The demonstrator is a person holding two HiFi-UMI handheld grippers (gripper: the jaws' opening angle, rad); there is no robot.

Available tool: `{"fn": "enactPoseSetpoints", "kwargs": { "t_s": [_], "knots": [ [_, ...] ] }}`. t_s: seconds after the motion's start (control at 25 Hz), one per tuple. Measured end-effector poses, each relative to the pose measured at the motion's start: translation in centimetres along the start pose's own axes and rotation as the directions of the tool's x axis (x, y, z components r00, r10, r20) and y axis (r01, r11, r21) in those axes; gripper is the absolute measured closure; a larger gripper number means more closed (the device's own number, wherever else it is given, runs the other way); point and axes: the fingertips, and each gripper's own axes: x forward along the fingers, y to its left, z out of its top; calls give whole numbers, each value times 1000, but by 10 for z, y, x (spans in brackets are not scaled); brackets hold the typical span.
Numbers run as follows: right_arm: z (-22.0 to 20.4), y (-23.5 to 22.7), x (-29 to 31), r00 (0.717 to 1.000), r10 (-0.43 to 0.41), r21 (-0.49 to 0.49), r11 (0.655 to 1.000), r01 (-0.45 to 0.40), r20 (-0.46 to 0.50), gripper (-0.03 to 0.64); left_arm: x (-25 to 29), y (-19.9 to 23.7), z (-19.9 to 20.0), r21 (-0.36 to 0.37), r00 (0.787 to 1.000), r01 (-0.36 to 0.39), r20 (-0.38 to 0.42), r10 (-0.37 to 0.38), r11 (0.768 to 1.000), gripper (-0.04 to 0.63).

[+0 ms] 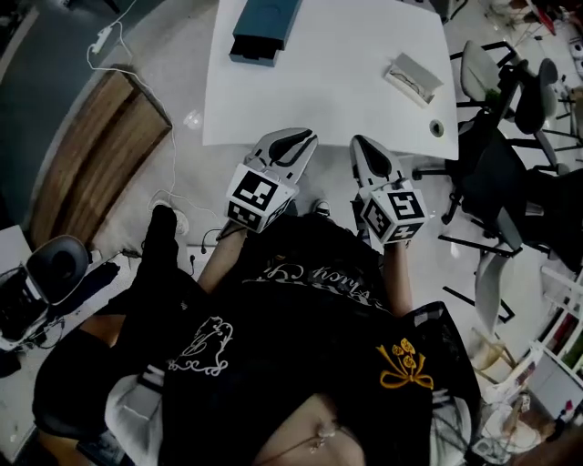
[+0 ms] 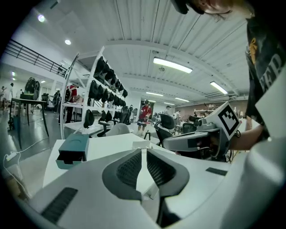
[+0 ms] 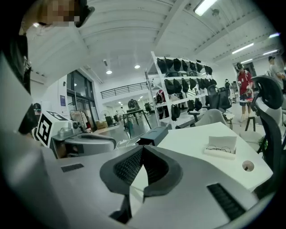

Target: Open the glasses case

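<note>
A teal box-shaped case with a dark slot at its near end lies at the far side of the white table; it also shows in the left gripper view. A white case lies open on the right with thin-framed glasses on it. Both grippers hover side by side at the table's near edge, well short of both cases. My left gripper has its pads nearly together with nothing between them. My right gripper is shut and empty.
A round cable hole sits in the table's near right corner. Office chairs crowd the right side. A white cable and a wooden board lie on the floor at the left. Shelves of dark gear stand beyond the table.
</note>
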Motion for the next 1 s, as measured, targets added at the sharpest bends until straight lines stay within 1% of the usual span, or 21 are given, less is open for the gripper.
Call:
{"fn": "enactPoseSetpoints", "kwargs": {
  "t_s": [0.12,0.32,0.44,0.6,0.8,1.0],
  "knots": [
    [-3,0,-15,998,65,-22,998,-65,-19,603,3,-21,1,-21,999,-34,17,35,999,560],
    [-9,-5,-42,993,113,-67,991,-115,-33,603,6,-65,-3,-33,998,-63,26,64,997,560],
    [-11,-9,-55,989,148,-63,987,-149,-23,603,6,-84,-6,-28,996,-88,24,88,996,560],
    [-14,-10,-71,984,175,-57,983,-176,-14,603,1,-99,-6,-19,992,-119,30,120,993,560],
    [-18,-2,-83,977,210,-92,973,-211,-22,603,-7,-114,-6,-10,988,-151,38,151,989,560],
    [-18,3,-93,971,236,-99,966,-238,-25,603,-12,-126,-5,-13,986,-163,37,164,986,560]
  ]
}}
